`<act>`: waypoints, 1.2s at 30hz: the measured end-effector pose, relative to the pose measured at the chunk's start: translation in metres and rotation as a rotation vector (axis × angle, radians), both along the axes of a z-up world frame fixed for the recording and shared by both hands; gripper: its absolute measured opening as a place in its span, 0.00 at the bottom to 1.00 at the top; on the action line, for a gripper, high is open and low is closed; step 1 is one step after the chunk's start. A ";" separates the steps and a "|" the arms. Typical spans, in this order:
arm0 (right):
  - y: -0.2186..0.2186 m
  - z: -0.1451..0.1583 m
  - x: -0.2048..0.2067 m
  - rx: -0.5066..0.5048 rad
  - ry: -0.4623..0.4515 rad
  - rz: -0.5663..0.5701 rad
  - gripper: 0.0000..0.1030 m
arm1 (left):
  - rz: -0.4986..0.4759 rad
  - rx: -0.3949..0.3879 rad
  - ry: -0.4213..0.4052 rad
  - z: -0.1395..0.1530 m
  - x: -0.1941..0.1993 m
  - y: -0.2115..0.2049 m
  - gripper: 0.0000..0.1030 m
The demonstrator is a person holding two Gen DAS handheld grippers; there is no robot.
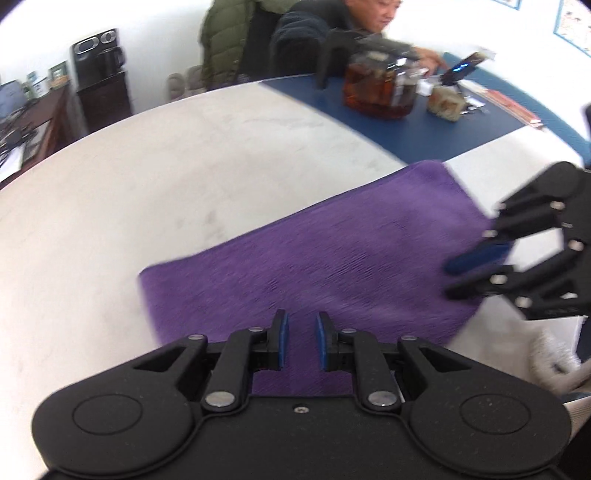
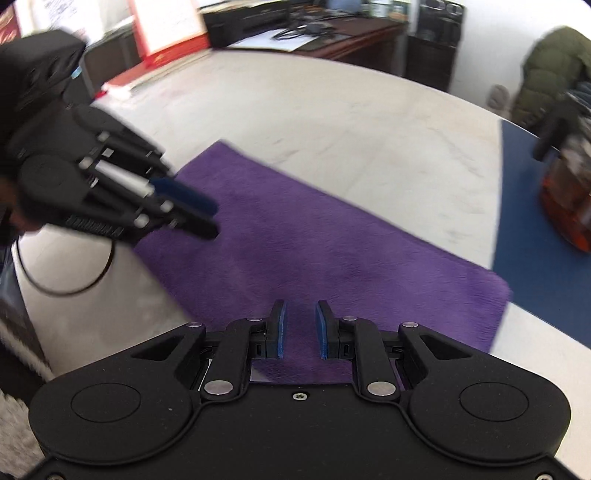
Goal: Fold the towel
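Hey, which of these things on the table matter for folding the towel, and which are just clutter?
For the job: purple towel, left hand-held gripper, right hand-held gripper.

Lying about: blue mat, amber jar, phone on stand.

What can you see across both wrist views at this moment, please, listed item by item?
Towel: one, purple, flat on the table, under both grippers.
Table: one, white, round-edged.
Mat: one, blue, far side of the table.
Jar: one, amber liquid, on the mat.
Phone: one, dark, lit screen, beyond the jar.
Jacket: one, green, behind the table.
Seated person: one, dark sleeve, at the mat.
Left gripper: black, blue pads, a small gap, nothing between.
Right gripper: same, over the towel's near edge.
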State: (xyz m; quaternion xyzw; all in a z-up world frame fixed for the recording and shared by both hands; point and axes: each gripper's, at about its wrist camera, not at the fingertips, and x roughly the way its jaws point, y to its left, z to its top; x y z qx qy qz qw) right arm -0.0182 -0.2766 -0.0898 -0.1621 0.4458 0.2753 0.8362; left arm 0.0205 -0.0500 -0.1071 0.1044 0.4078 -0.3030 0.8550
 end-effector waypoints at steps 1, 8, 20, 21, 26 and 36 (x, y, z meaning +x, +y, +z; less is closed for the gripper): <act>-0.002 -0.003 -0.009 -0.008 -0.035 0.020 0.16 | 0.013 -0.015 -0.001 -0.001 0.002 0.007 0.14; -0.053 -0.003 -0.008 0.001 -0.062 -0.198 0.16 | 0.044 0.042 -0.048 0.009 0.003 0.020 0.14; 0.035 -0.005 0.002 0.132 -0.048 0.073 0.16 | -0.094 -0.020 0.023 0.000 -0.035 0.010 0.15; 0.033 -0.007 0.001 0.125 -0.043 0.069 0.16 | -0.067 -0.036 0.039 0.000 -0.034 0.017 0.15; -0.038 -0.004 0.010 0.141 -0.018 -0.138 0.16 | 0.012 -0.014 0.056 0.006 -0.027 0.040 0.14; 0.006 0.014 0.052 0.195 -0.079 -0.085 0.16 | -0.022 0.021 -0.023 0.017 0.023 0.001 0.15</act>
